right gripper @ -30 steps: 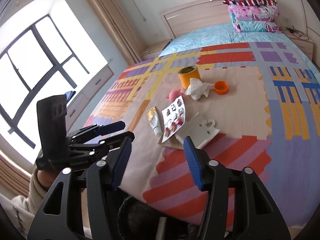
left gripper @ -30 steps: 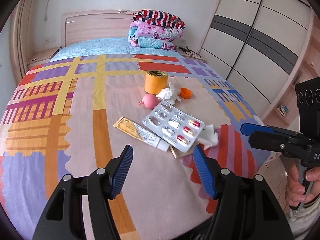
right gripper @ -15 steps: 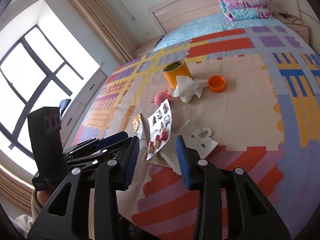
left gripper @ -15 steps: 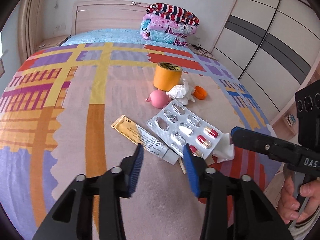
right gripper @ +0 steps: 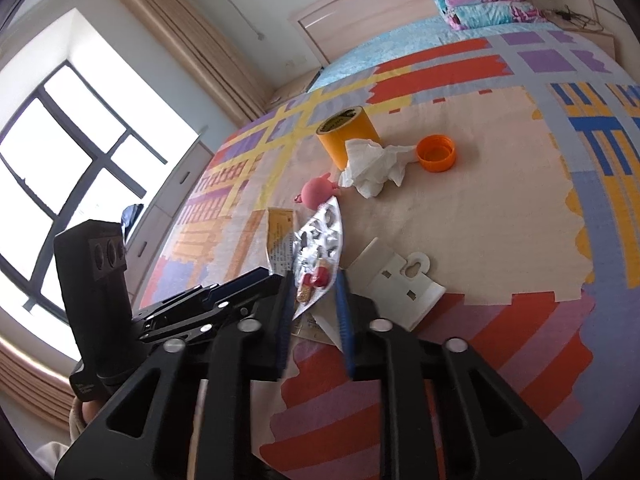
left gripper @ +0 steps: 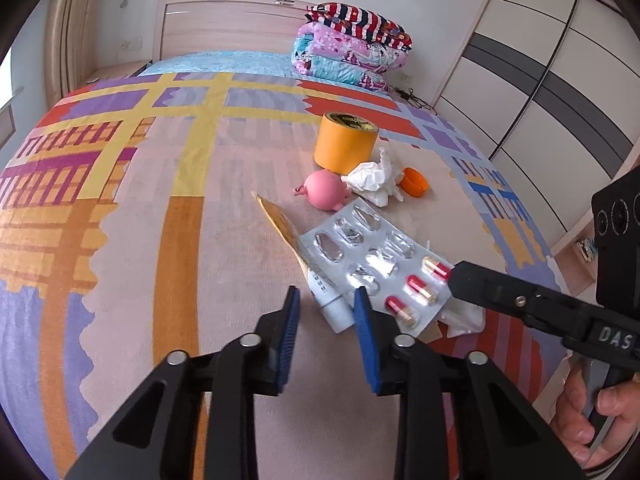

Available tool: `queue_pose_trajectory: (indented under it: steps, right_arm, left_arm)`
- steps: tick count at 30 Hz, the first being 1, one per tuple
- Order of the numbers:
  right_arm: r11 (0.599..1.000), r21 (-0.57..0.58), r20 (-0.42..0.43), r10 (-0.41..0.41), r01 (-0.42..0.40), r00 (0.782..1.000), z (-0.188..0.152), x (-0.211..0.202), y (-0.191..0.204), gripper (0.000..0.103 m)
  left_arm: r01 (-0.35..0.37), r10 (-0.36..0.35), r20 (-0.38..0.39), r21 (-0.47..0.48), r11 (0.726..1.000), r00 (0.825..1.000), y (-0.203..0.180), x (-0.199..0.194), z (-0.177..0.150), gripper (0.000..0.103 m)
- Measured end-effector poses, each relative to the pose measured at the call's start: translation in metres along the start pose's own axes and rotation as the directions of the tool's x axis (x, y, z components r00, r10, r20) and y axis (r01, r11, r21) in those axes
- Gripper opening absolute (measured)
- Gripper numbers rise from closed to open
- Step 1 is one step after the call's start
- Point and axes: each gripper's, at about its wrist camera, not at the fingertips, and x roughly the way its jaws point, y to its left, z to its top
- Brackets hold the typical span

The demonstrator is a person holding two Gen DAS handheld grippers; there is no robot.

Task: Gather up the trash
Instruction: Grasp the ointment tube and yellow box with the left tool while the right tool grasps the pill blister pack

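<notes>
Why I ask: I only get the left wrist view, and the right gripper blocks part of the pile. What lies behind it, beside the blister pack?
Observer: A white hanger card with a keyhole slot lies flat on the bedspread, just right of the blister pack.
Operator: Is the right gripper shut on the pack?
Observer: No. The right gripper is open, with the pack's near corner between its fingers and a gap visible.
Operator: Which way up is the orange cap?
Observer: The orange cap lies open side up and looks empty.
</notes>
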Motion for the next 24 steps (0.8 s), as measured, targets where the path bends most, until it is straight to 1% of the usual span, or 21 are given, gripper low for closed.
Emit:
queue_pose_trajectory:
  steps: [5, 6, 8, 14, 24]
  right_arm:
    - [1.000, 0.008, 0.001, 0.004, -0.004, 1.000, -0.002, -0.001, -0.001, 0.009]
    - [1.000, 0.009, 0.005, 0.006, -0.007, 1.000, -0.002, -0.003, 0.000, 0.004]
    - [1.000, 0.006, 0.016, 0.009, -0.009, 1.000, 0.000, -0.008, 0.001, 0.003]
    - [1.000, -0.014, 0.038, 0.016, -0.015, 0.999, 0.001, -0.019, 0.005, 0.002]
    - [0.999, -0.045, 0.053, 0.005, -0.003, 0.999, -0.002, -0.034, 0.016, 0.002]
  left_arm:
    - [-0.002, 0.002, 0.001, 0.018, 1.000, 1.000, -0.005, 0.002, 0.000, 0.017]
    - [-0.002, 0.001, 0.002, 0.015, 1.000, 1.000, -0.004, 0.001, 0.000, 0.016]
    - [-0.008, 0.008, 0.006, 0.010, 1.000, 1.000, -0.002, -0.001, 0.000, 0.015]
    - [0.001, -0.001, 0.032, 0.022, 1.000, 0.999, -0.002, -0.018, -0.002, 0.015]
    - [0.006, -0.010, 0.073, 0.061, 0.998, 0.997, -0.003, -0.050, -0.010, 0.014]
